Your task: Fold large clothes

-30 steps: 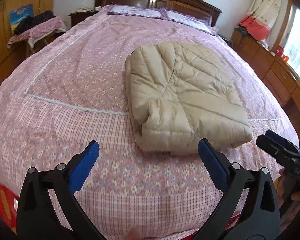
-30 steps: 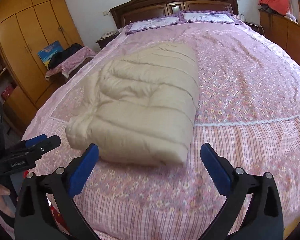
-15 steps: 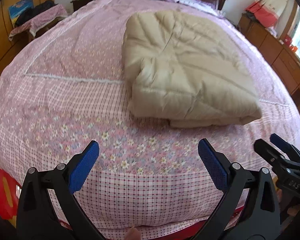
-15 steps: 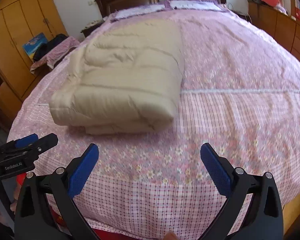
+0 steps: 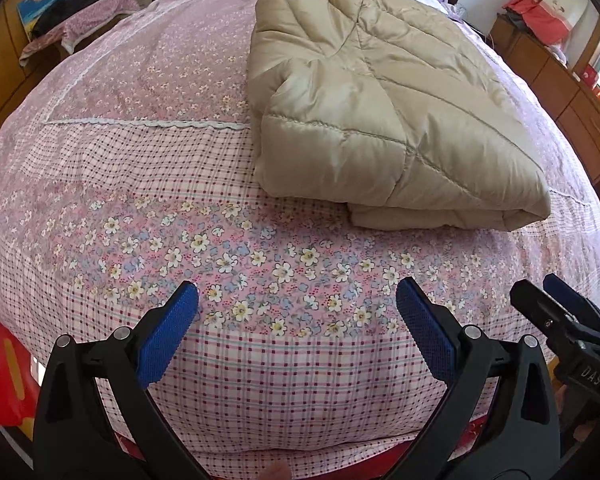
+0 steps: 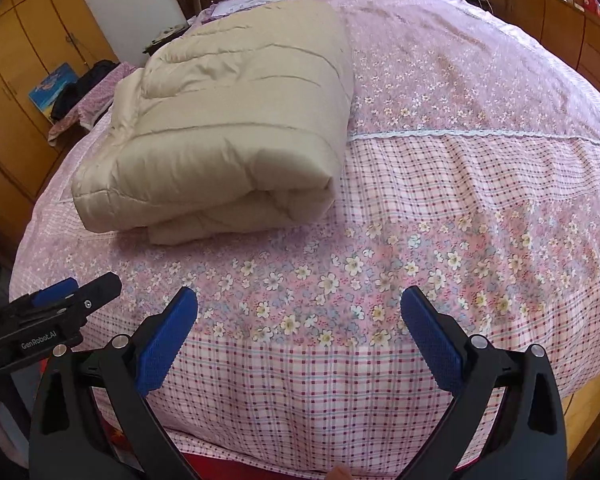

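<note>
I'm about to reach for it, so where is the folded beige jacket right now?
The folded beige jacket lies on the pink floral bedspread, ahead of both open grippers: upper right in the left wrist view, upper left in the right wrist view.

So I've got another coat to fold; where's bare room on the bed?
Free: the floral strip between the coat and the foot edge, and the wide half on the coat's right. The coat fills the middle-left.

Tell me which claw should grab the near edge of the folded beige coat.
Probably the left. The coat's near edge sits ahead of the open left claw; in the right wrist view it lies well off to the left of the open right claw.
</note>
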`<action>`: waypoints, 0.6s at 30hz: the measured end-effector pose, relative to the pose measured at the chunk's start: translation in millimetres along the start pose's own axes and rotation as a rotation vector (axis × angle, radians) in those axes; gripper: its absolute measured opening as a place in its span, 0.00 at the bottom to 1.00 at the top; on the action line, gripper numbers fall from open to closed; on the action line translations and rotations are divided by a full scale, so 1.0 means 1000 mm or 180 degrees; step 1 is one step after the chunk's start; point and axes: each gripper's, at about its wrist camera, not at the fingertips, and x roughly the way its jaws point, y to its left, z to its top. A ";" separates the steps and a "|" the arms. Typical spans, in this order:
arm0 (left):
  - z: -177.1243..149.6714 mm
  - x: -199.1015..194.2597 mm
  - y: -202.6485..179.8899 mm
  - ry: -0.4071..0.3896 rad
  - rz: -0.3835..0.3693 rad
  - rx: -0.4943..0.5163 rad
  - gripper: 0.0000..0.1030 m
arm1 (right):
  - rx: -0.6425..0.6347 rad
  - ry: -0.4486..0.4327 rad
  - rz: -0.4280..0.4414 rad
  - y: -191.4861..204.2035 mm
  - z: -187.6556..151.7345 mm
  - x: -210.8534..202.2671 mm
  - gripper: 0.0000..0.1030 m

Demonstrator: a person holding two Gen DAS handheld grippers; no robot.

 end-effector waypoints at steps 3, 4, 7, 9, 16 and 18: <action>0.001 0.001 0.000 -0.0008 -0.0013 -0.0035 0.96 | -0.0003 0.0008 0.0006 0.002 0.000 0.000 0.95; 0.001 0.001 0.000 -0.0015 0.0005 -0.0021 0.96 | -0.0002 0.0012 0.0011 0.002 0.000 0.000 0.95; 0.000 0.000 -0.006 -0.0049 0.0110 0.0072 0.96 | 0.0008 0.0025 0.0020 0.003 -0.001 0.000 0.95; -0.002 -0.001 -0.010 -0.0081 0.0160 0.0088 0.96 | 0.0016 0.0030 0.0023 0.003 -0.001 0.001 0.95; -0.006 -0.003 -0.019 -0.0085 0.0076 0.0105 0.96 | 0.0059 0.0054 0.0036 0.001 -0.001 0.001 0.95; -0.006 -0.004 -0.021 -0.0084 0.0077 0.0131 0.96 | 0.0071 0.0053 0.0038 0.000 -0.001 0.001 0.95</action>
